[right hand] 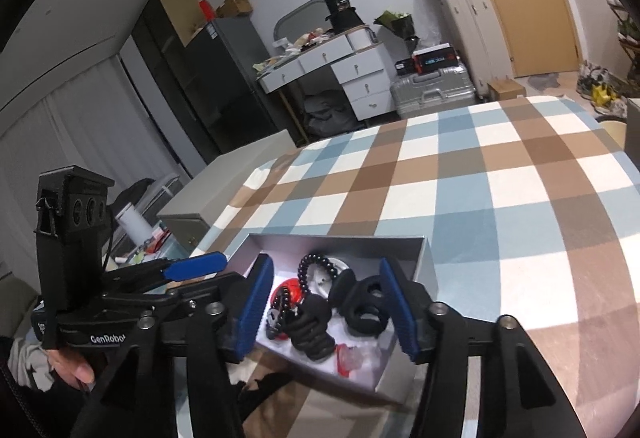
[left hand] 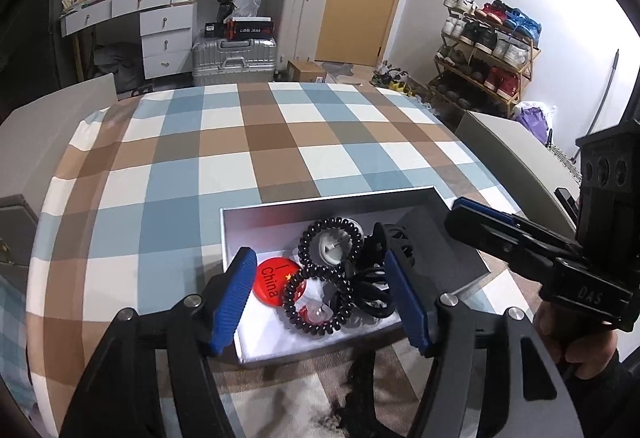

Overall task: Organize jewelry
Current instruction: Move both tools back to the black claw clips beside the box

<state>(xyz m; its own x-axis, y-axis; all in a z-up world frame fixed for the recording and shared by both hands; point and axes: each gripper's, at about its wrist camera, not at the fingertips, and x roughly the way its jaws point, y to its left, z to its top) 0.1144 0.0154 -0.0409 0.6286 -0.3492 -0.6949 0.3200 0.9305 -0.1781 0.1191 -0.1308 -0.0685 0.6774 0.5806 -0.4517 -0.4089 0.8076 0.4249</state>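
Hovering both grippers over the open grey box [left hand: 256, 211], I see the jewelry gathered inside it on the checked tablecloth [left hand: 280, 125]. My left gripper [left hand: 324, 298] has its blue pads spread wide and empty, framing the black coil hair tie [left hand: 320, 278] so I could drop straight onto it. At its 9 o'clock lies the red China badge [left hand: 276, 284]; at 3 o'clock a black claw clip [left hand: 380, 270], though tangled shadows make its shape uncertain. My right gripper [right hand: 326, 308] is likewise apart, holding nothing, poised above the same box from the other side. Seen from the left wrist, it sits at 3 o'clock, its fingers seemingly close together edge-on. A small clear-red piece [right hand: 352, 360] rests at the near edge.
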